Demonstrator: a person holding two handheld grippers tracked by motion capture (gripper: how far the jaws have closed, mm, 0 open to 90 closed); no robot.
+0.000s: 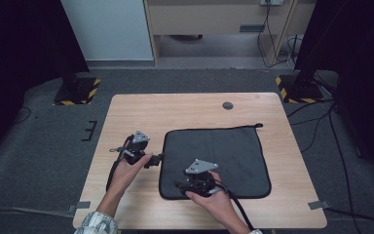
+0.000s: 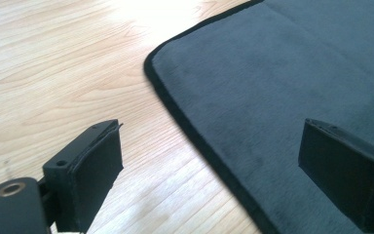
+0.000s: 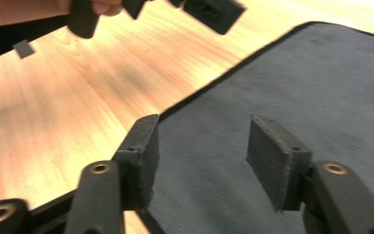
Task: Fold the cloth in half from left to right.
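The left tool [image 1: 157, 158] gapes wide, empty, over the dark mat's [image 1: 224, 151] left edge on the bench [image 1: 185, 109]; the right tool [image 3: 202, 146], half-open and empty, hovers near the mat's front-left corner.

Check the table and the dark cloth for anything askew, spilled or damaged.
Nothing stands out. The dark cloth lies flat and roughly square on the wooden table, with no spill or tear to be seen. The left gripper stands open at its left edge, and the right gripper is over its near part with nothing between the jaws.
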